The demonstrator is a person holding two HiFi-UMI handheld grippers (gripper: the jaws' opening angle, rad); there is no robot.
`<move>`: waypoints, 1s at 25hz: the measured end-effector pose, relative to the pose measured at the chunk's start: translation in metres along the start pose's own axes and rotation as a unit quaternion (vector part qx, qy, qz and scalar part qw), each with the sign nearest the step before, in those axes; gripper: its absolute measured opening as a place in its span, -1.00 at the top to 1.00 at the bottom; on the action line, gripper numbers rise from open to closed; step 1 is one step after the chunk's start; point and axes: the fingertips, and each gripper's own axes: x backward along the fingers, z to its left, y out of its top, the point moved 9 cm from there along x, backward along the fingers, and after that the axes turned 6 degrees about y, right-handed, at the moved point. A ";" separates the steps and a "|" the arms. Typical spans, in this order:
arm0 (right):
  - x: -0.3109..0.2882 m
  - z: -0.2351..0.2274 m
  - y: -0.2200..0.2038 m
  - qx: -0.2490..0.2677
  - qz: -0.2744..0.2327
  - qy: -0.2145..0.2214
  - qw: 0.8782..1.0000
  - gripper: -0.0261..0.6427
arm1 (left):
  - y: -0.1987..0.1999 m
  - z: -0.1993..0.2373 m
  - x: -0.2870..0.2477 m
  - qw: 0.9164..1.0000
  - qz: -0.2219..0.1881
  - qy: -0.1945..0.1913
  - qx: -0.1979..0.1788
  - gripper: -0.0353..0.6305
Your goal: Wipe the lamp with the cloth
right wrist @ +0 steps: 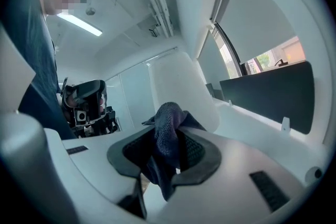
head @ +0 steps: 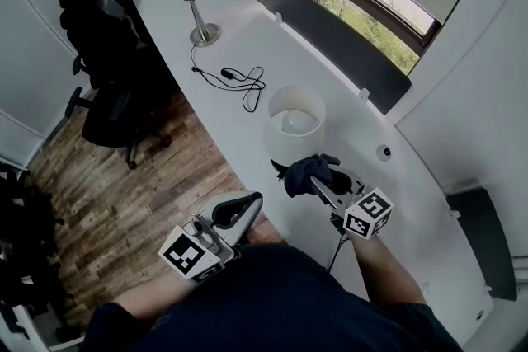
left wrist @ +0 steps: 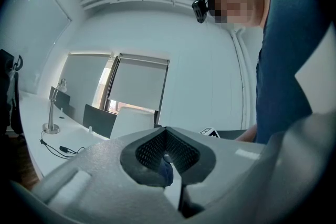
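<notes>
Head view steeply down on desk (head: 272, 53), gripper views close along jaws, tilted upward, sharing lampshade (right wrist: 181, 81)

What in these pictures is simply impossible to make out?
Head view: the lamp base, hidden under its own shade and the cloth.
Head view: whether cloth touches lamp; from above they only overlap.
Right gripper view: the lamp's lower part, behind the cloth in the right gripper.
Left gripper view: the far desk lamp, too small for detail.
</notes>
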 end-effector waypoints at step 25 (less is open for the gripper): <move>0.013 0.003 0.094 0.070 -0.117 0.025 0.990 0.57 | -0.004 0.000 -0.004 1.000 0.008 0.004 0.002 0.88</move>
